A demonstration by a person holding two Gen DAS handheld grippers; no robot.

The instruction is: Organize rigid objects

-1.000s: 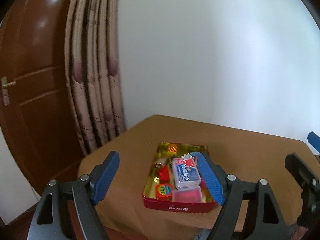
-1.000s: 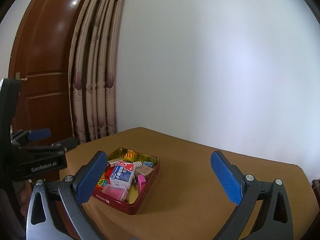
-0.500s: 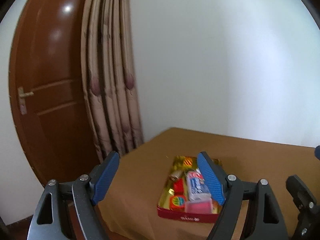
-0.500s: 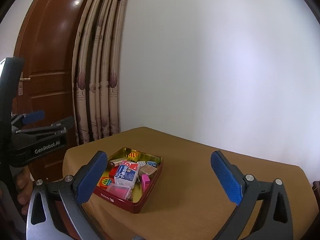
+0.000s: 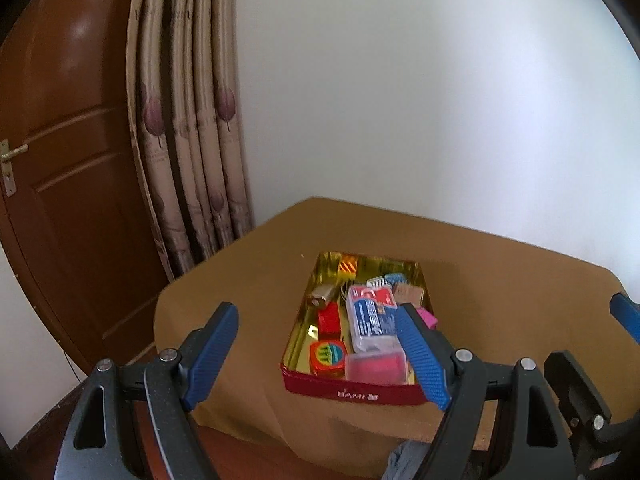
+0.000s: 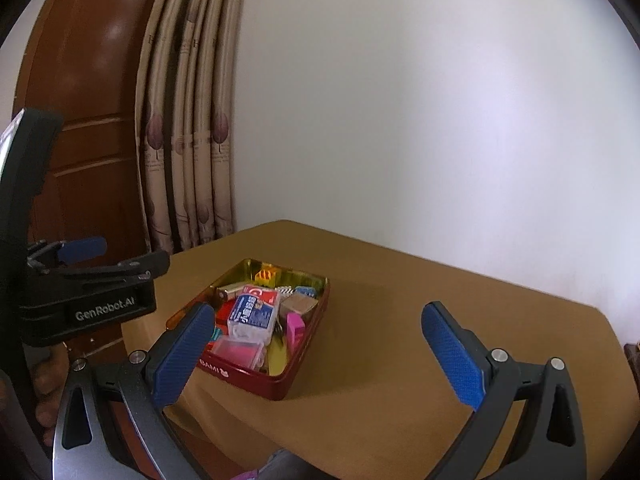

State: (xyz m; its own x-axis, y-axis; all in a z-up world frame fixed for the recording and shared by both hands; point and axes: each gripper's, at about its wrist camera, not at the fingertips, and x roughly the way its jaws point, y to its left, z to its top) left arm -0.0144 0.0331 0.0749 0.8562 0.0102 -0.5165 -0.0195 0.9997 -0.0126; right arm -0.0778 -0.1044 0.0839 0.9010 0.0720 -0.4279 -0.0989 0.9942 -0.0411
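**Both grippers held back from a filled tin**

The red tin (image 5: 352, 394), lower centre of the left view, holds the small rigid objects (image 5: 370, 316) heaped together; the brown table (image 6: 400, 320) around it lies bare. Left gripper (image 5: 320, 354) and right gripper (image 6: 332, 356) hover short of it, jaws wide apart, gripping nothing. This fits tidying finished or unpacking ahead. Any grasp should single out one top piece.

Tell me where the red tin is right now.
The red tin sits near the left front corner of the brown table, ahead of both open hand-held grippers; in the left wrist view it lies by the right finger.
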